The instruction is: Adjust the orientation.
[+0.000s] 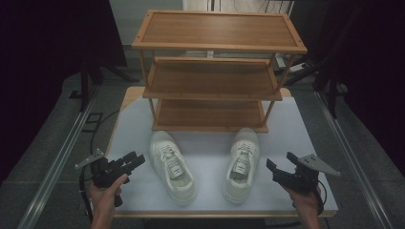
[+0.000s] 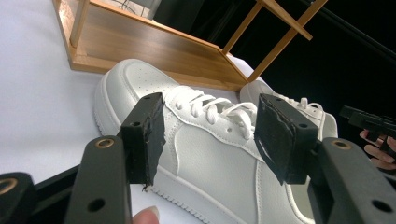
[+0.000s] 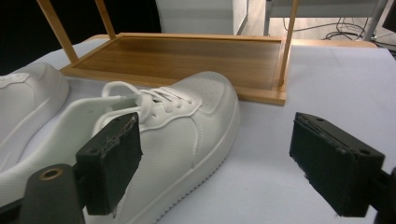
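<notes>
At the near edge of the pale grey bench (image 1: 133, 138), each hand holds a black two-jaw tool: the left tool (image 1: 125, 164) and the right tool (image 1: 282, 168) both have jaws apart, holding nothing. Between them lie two white lace-up leather sneakers, the left sneaker (image 1: 172, 164) and the right sneaker (image 1: 241, 163), toes pointing far. They look light, with soft, likely slippery uppers; the firmer heel collar or sidewall seems the best grip. Beyond stands a three-tier wooden shoe rack (image 1: 217, 71), apparently empty.
</notes>
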{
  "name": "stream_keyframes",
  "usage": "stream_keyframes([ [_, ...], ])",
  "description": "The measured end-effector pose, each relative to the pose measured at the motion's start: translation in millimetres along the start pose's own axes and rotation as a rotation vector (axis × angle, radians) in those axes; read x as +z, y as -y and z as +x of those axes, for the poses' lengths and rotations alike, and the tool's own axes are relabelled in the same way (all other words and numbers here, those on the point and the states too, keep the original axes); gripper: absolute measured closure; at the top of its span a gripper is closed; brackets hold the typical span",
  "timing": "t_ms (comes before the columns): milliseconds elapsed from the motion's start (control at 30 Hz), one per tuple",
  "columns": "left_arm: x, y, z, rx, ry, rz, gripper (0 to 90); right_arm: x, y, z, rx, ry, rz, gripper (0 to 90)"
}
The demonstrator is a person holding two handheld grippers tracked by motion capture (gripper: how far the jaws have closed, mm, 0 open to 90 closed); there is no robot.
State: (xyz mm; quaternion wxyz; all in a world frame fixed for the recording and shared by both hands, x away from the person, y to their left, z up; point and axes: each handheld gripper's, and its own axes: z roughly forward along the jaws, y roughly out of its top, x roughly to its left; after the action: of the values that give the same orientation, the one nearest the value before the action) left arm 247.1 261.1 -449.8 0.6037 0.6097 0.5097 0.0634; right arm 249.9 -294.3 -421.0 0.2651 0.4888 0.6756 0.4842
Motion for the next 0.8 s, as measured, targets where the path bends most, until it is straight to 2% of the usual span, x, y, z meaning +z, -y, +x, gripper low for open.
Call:
stream_keyframes([
  [100,0.8,0.5,-1.6,0.005,0.001,0.004,42.6,-4.4,-2.6,4.1,-0.009,-0.010,-0.010,23.0],
  [400,1.8,1.2,-7.4,0.006,0.020,0.009,42.0,-11.6,-9.6,11.1,-0.010,-0.054,-0.020,28.1],
  [467,1.1,0.5,-9.5,0.010,0.021,0.012,41.7,-12.6,-10.1,13.7,-0.009,-0.077,-0.023,29.3],
  [600,0.6,-2.4,-16.2,0.028,0.029,0.015,41.1,-15.5,-12.2,16.9,-0.011,-0.088,-0.034,30.7],
  [767,2.5,-1.6,-16.9,0.025,0.038,0.020,41.0,-22.2,-18.9,27.8,-0.015,-0.121,-0.058,35.7],
  [800,2.4,-1.2,-17.4,0.025,0.043,0.021,41.0,-23.8,-21.3,35.0,-0.027,-0.137,-0.066,39.9],
])
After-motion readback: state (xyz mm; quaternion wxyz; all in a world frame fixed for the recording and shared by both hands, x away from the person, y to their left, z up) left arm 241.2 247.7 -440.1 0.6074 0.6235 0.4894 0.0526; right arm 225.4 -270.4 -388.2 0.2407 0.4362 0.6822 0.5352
